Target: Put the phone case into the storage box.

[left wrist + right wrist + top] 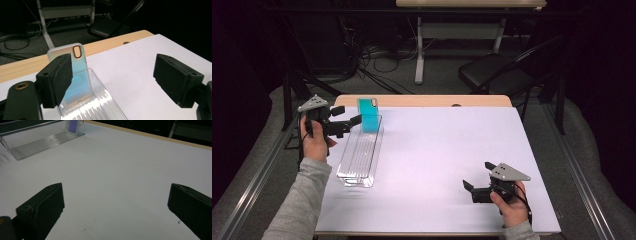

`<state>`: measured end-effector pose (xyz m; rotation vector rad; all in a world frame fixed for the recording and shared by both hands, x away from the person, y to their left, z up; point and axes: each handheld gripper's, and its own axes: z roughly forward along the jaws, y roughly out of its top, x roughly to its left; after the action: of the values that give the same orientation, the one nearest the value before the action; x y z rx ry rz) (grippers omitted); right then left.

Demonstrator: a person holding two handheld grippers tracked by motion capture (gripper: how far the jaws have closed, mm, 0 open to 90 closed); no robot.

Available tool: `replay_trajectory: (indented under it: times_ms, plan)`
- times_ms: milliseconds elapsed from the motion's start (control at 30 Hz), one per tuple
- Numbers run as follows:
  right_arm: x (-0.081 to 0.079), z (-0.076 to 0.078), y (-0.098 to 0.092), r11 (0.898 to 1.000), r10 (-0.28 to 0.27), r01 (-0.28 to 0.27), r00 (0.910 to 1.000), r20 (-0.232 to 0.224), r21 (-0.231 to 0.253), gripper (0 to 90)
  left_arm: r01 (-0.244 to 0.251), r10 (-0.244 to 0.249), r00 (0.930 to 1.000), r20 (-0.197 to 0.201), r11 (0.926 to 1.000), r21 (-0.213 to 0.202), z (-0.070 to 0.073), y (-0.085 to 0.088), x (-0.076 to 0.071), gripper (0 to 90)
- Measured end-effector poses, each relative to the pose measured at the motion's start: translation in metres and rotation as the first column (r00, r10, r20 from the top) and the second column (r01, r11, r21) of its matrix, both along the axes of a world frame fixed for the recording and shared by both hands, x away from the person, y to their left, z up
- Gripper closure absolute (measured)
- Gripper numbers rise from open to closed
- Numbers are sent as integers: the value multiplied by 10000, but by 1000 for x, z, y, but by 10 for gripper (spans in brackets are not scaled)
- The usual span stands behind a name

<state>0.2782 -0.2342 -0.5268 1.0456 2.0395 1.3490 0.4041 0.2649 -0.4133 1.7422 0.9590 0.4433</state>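
Note:
A teal, iridescent phone case [369, 115] [80, 75] stands upright at the far end of a clear ribbed plastic rack [358, 159] [100, 107] on the left of the white table. My left gripper [347, 116] [113, 75] hovers just left of the case with its jaws wide apart and nothing pressed between them. In the left gripper view one black pad [58, 80] covers the case's near edge. Near the front right of the table my right gripper [478, 176] [115, 202] rests low, open, with bare table between its jaws. The rack [42, 143] and case [72, 125] lie far off.
The white table [437, 140] has a wooden strip along its far edge [427, 100]. Behind it stand a black folding chair [494, 70] and a desk frame [419, 55] with cables on the floor. Metal rails run along both sides of the table.

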Motion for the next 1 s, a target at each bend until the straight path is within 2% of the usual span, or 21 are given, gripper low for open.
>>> replay_trajectory:
  times_ms: [100,267,367,467,567,1000]
  plan:
    - [0,1,0,10000,0,0,10000,-6,41,5,71,-70,9999,127,9999,-85,2,-1,-8,157]
    - [0,1,0,10000,-9,9,10000,12,17,4,26,-26,9994,348,10000,5,3,-5,-21,140]
    - [0,2,0,10000,-3,3,10000,63,17,5,349,-346,9986,400,9994,-74,1,-6,-29,107]
    - [-1,3,0,10000,-27,27,10000,52,46,5,687,-690,9967,434,9976,89,-3,-8,-36,49]
    - [-1,3,-1,10000,-59,59,10000,71,45,4,741,-750,9963,426,9970,227,-7,-10,-43,39]
    - [-5,7,-6,9998,-194,193,9997,129,82,4,949,-947,9940,555,9955,-5,-29,-8,-80,39]
